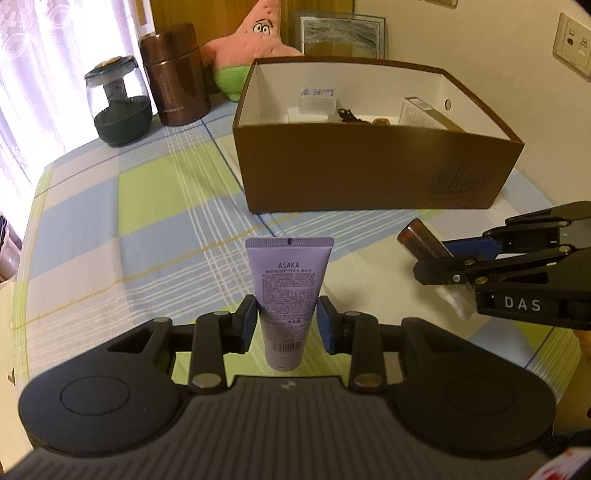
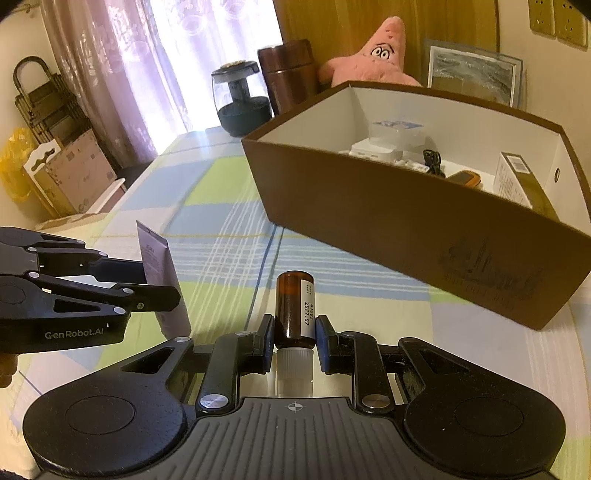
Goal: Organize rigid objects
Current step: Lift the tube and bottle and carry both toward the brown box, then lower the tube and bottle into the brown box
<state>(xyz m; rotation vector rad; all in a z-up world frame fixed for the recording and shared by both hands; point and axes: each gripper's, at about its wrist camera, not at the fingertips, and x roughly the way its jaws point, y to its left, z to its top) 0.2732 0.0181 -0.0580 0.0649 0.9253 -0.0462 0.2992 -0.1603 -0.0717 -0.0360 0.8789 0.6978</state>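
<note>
My left gripper (image 1: 287, 321) is shut on a purple ASAKA tube (image 1: 289, 291), crimped end pointing away, held above the checked tablecloth. The tube also shows in the right wrist view (image 2: 157, 266). My right gripper (image 2: 294, 338) is shut on a brown glass bottle (image 2: 294, 306) with a white cap, held over the table. The bottle also shows at the right of the left wrist view (image 1: 421, 242). An open brown cardboard box (image 1: 369, 166) stands ahead of both grippers, with several small items inside; it also shows in the right wrist view (image 2: 424, 229).
Behind the box on the left stand a brown thermos (image 1: 173, 74) and a glass jar with a dark base (image 1: 118, 99). A pink star plush (image 1: 251, 48) and a framed picture (image 1: 340, 35) lean at the back wall. Cartons and a folded cart (image 2: 48, 122) stand on the floor at the left.
</note>
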